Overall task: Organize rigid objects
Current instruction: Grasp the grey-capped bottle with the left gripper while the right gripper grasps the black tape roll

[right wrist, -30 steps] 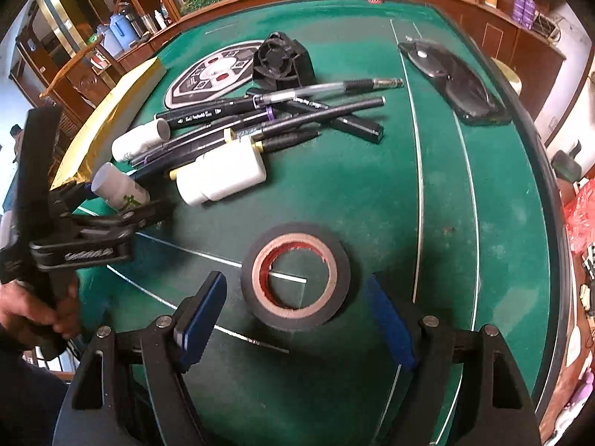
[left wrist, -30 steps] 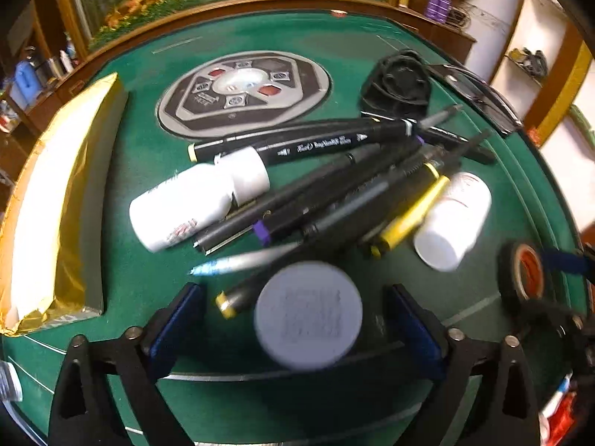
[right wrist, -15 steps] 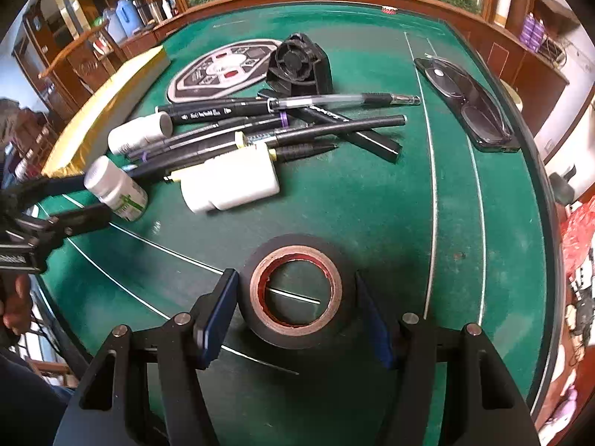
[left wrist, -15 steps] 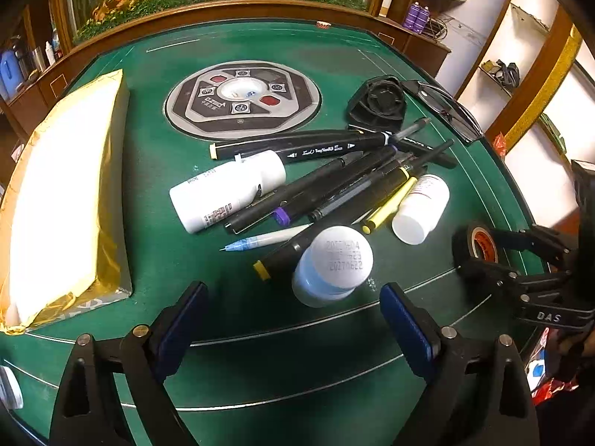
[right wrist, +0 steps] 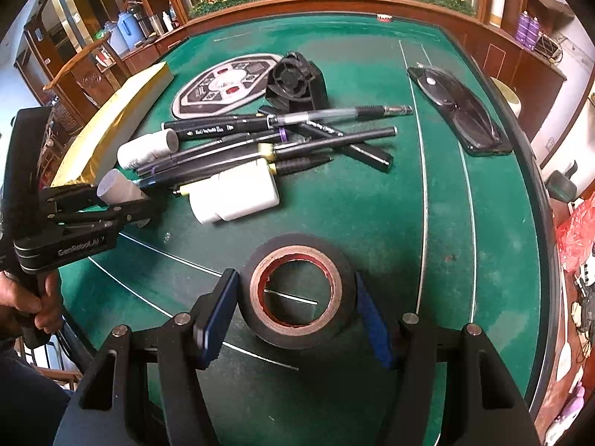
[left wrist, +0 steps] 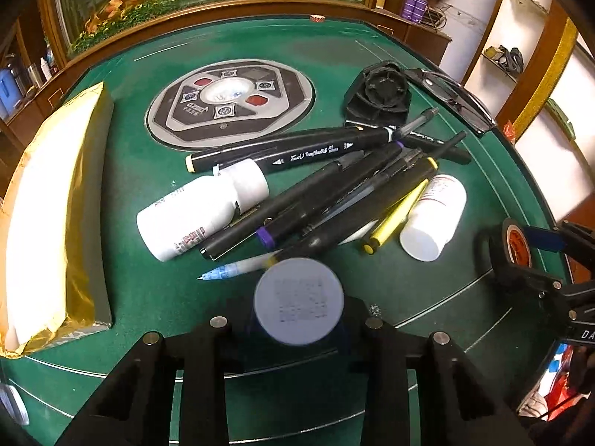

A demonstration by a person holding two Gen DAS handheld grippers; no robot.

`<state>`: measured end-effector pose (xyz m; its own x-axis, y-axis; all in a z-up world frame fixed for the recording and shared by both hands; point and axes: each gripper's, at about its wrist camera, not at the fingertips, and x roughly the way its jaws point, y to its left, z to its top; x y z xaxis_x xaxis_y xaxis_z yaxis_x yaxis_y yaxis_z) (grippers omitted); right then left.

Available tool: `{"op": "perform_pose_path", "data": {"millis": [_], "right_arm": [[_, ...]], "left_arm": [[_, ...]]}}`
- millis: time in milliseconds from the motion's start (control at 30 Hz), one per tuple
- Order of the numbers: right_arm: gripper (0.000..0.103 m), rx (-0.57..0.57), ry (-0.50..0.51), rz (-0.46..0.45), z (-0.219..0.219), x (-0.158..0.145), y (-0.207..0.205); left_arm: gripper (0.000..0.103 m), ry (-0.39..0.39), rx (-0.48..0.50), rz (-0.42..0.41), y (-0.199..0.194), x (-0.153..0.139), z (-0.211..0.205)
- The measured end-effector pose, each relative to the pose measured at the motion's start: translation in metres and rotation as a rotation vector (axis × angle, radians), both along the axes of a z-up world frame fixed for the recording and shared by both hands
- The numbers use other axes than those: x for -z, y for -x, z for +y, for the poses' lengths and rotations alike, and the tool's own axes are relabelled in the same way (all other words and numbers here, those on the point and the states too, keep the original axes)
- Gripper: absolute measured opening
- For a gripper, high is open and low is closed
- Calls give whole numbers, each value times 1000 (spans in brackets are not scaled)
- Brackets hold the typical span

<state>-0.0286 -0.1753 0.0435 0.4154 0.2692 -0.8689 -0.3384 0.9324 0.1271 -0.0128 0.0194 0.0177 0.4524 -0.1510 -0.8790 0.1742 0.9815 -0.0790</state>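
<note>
In the left tool (left wrist: 297,329), the bottle (left wrist: 298,300) stands upright (cap up).

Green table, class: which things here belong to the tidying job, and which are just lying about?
Job:
- small bottle, gripped by left gripper
- tape roll, between the pads of right gripper
- pens and markers
- two white bottles

Lying about:
- gold packet
- round control panel
- black fan
- glasses case

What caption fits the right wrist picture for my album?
Right gripper fingers around a black tape roll on the green table, pens piled behind.
</note>
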Motion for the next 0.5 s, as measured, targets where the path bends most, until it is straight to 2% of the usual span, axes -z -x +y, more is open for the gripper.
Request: {"op": "perform_pose_path", "data": {"millis": [167, 500], "right_arm": [[62, -5, -8, -19, 2, -9, 0], [62, -63, -17, -52, 25, -26, -4]], "left_arm": [[34, 40, 15, -4, 6, -8, 1], [35, -28, 2, -110, 16, -41, 8]]}}
